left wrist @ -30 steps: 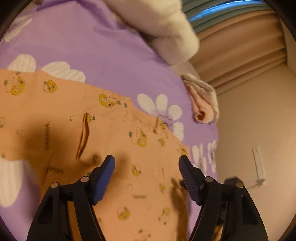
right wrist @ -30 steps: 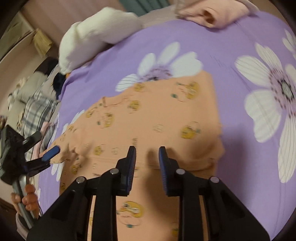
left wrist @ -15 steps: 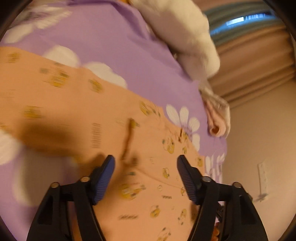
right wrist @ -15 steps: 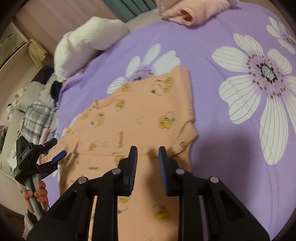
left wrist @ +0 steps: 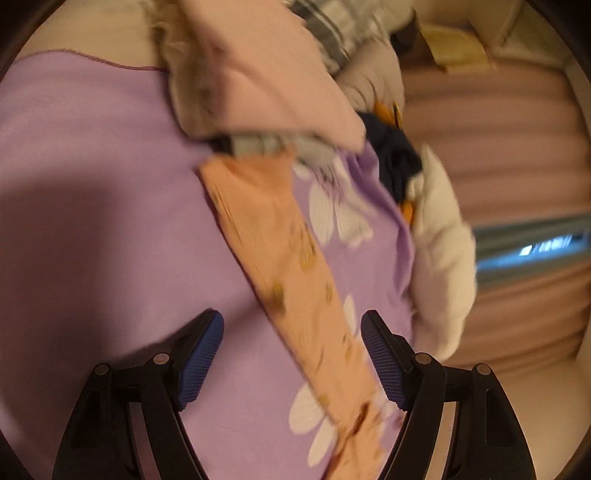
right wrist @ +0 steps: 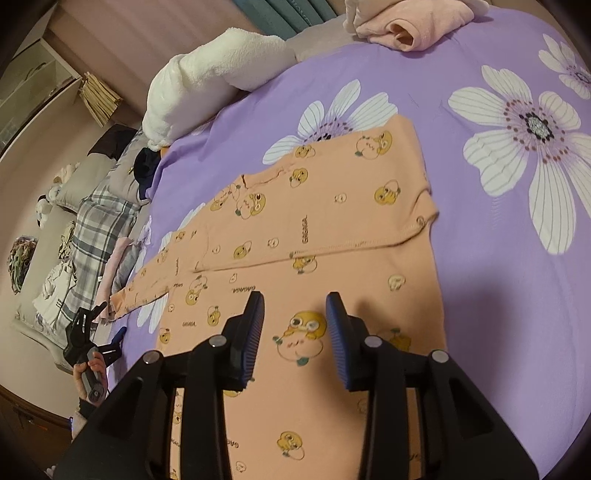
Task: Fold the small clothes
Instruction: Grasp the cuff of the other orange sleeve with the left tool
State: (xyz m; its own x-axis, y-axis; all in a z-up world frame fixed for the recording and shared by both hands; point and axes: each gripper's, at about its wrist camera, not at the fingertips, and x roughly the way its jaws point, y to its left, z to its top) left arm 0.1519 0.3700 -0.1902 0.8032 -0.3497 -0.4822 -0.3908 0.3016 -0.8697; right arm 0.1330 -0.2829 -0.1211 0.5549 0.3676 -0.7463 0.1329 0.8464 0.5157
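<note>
shirt [right wrist: 332,229]: orange, duck print, flat on the purple flowered sheet [right wrist: 498,295]; upper part folded over the lower, stitched hem across the middle; one sleeve [left wrist: 280,258] stretched straight out past the shirt's left edge
right gripper [right wrist: 295,325]: over the shirt's lower half, above a large duck print; jaws have just been opening, now apart with nothing between them; pads not on the cloth
left gripper [left wrist: 291,354]: out at the sleeve's end; jaws wide, have been opening; sleeve runs up between them, not pinched; view blurred
clothes pile [left wrist: 266,85]: pink and plaid, just beyond the sleeve cuff
white towel [right wrist: 214,81]: on the sheet's edge, well beyond the shirt
pink clothes [right wrist: 410,22]: folded, far corner of the sheet, well apart from the shirt
</note>
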